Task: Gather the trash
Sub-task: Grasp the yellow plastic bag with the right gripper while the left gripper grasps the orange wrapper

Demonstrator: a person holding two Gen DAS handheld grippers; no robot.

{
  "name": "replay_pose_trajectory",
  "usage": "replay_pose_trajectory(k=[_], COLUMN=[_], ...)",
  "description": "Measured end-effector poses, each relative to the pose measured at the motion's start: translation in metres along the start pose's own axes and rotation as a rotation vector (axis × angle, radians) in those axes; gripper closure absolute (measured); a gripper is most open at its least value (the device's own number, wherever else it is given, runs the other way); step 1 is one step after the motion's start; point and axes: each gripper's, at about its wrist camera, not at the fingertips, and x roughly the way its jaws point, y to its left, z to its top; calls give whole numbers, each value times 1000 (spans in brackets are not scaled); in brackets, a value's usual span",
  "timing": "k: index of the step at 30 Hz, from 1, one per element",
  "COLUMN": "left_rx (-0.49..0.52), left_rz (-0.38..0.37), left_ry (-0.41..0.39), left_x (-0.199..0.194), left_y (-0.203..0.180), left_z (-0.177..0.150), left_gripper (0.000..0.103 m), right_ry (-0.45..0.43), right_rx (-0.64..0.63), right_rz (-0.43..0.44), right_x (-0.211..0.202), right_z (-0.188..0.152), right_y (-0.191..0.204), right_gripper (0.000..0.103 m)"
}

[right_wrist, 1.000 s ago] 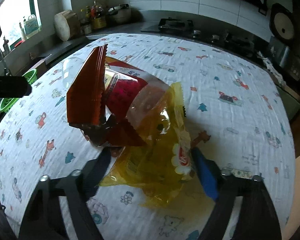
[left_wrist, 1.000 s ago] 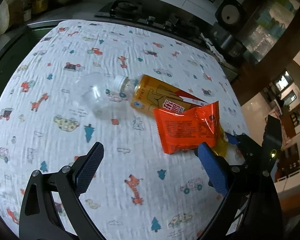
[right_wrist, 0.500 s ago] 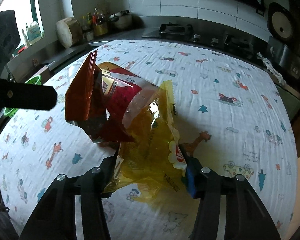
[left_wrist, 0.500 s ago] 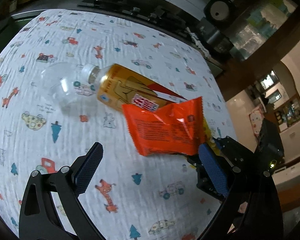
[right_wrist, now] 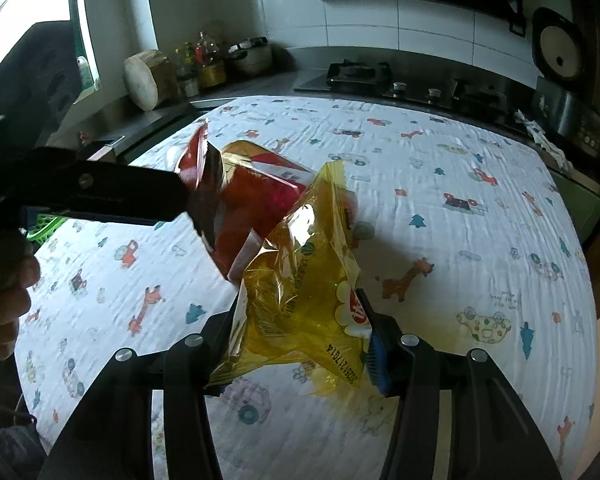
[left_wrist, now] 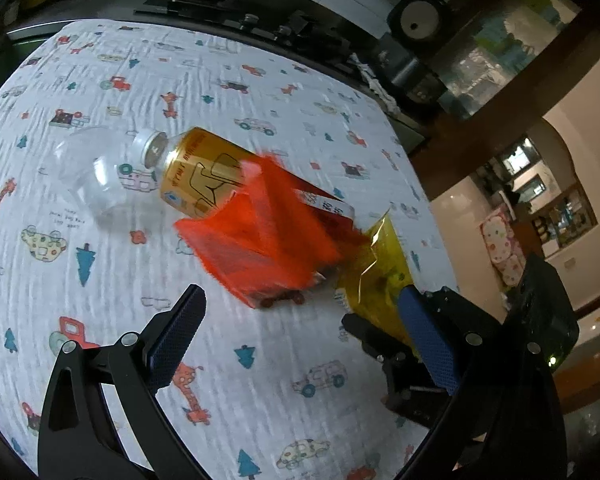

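My right gripper [right_wrist: 296,320] is shut on a crinkled yellow see-through bag [right_wrist: 300,272], held just above the printed tablecloth [right_wrist: 480,240]. An orange snack packet [left_wrist: 260,240] is blurred and leans against the bag's far end [left_wrist: 380,264]; I cannot tell if it is inside the bag. Behind it a yellow-labelled bottle [left_wrist: 196,176] with a white cap lies on its side, touching a clear plastic container [left_wrist: 92,176]. My left gripper [left_wrist: 298,300] stands open just short of the packet, nothing between its pads. One of its fingers [right_wrist: 100,196] shows in the right wrist view, beside the packet's edge [right_wrist: 198,160].
A gas hob [right_wrist: 356,76] and a round wooden block [right_wrist: 144,80] with jars stand on the counter behind the table. A green basket [right_wrist: 44,228] sits past the table's left edge. A person's hand [right_wrist: 4,300] holds the left gripper. The table's right edge [left_wrist: 428,200] drops off.
The right gripper's jaws closed on the yellow bag and raised it a little. The orange packet tipped and shifted with it. The left gripper came in closer to the packet, staying open.
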Motion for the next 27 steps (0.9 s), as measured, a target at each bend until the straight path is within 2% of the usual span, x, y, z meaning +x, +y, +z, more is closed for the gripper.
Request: replay_pose_trajectory(k=[5,10,14,17,20,27], left_rx=[-10,-19,66,144,188,221], left_rz=[-9,33,122,159,171,203], left_ry=[-2,-20,-63,-82,-81,-73], left_x=[1,0,0,2,6,22], left_y=[2,12,8,2,0,1], left_z=[4,9,11,11,10,12], left_gripper=[8,8,8,8,8,8], right_ry=[-8,-16,-14,-9,-2,-3], right_rx=[-12,-16,-15,-11,-2,-3], right_rz=[12,19,18,13,11,20], right_x=[-4,-8,-11,-12,-12,-12], right_z=[0,0,-1,-2,-3,-4], right_y=[5,7,5,2,-2,-2], right_gripper=[54,54,54,54,54,54])
